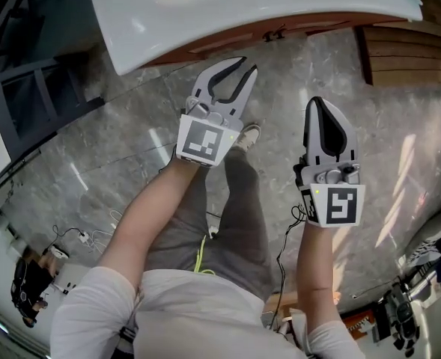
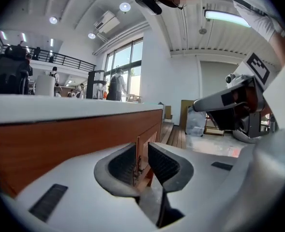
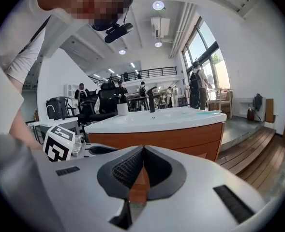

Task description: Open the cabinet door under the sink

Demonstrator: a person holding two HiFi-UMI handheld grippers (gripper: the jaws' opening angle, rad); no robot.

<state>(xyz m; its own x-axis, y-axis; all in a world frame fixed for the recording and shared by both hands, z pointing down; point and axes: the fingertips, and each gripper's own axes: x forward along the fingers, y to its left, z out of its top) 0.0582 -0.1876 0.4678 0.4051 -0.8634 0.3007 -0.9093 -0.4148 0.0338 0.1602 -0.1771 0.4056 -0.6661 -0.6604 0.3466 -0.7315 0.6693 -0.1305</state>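
A person looks steeply down at two white-and-black handheld grippers, one in each hand, held out over a grey marble-patterned floor. Each gripper carries one cube with a black-and-white square marker; these patterns are the only printed marks to be seen.

The left gripper has its jaws apart with nothing clamped. In the left gripper view the gap frames a reddish-brown wooden cabinet door with a small dark handle – ahead of the jaws and not touching them. The right gripper has its jaws together, tips meeting, empty.

One glossy white sink basin overhangs the reddish-brown wooden cabinet below it; the small dark door handle shows just under the rim, ahead of both grippers. The door looks shut.

Brown wooden steps lie to the right – several people stand far in the background of both gripper views.
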